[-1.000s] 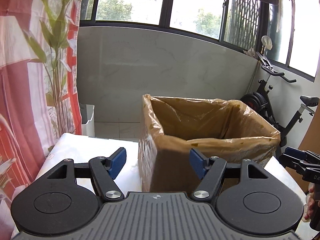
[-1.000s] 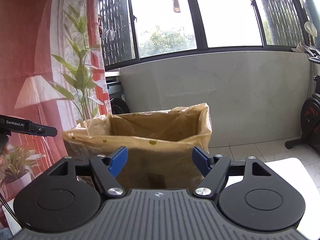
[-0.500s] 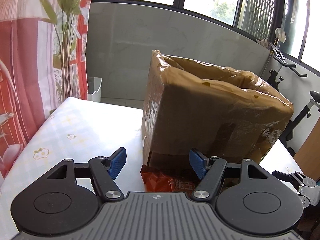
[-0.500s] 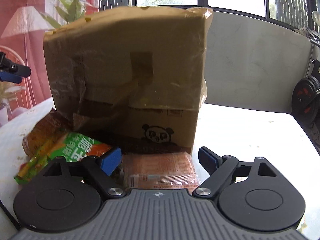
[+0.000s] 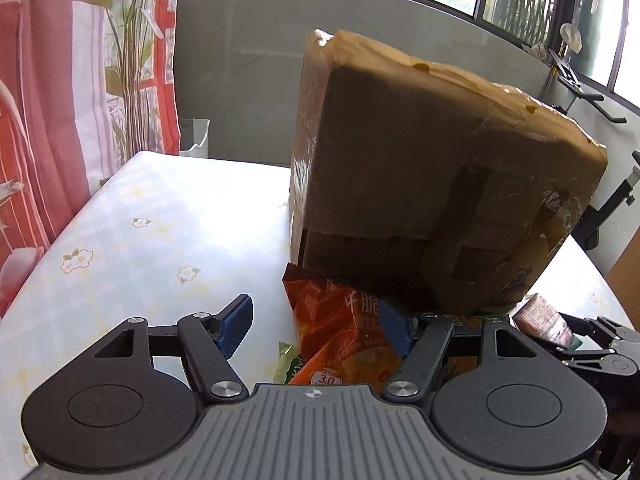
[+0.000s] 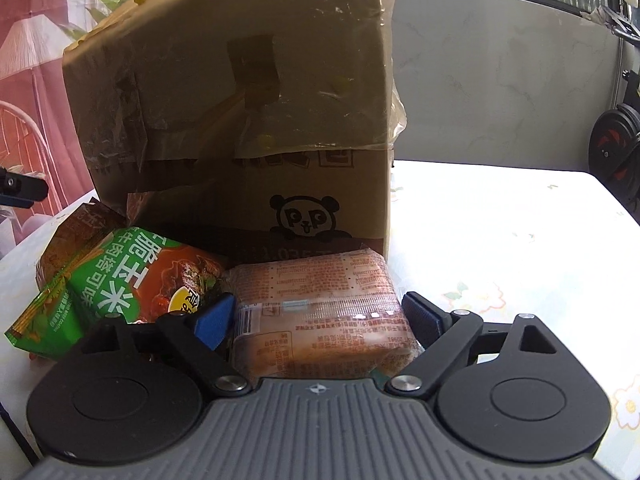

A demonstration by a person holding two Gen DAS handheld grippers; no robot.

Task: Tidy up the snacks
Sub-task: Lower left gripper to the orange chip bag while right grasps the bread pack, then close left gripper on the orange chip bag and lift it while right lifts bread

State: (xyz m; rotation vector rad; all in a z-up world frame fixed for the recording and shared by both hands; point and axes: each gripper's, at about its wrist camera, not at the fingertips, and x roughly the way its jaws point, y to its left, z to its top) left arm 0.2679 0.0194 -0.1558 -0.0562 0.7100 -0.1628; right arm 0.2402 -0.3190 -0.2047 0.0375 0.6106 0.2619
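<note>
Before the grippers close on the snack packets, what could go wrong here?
1. The right gripper is open around the clear-wrapped orange-brown snack packet, which touches the green and red corn snack bag; closing may pinch or drag that bag too.
2. The open left gripper straddles only the edge of the orange crinkled snack bag, so a grasp may slip.
3. The tall brown cardboard box stands against the packets; pushing forward may shove it.
</note>
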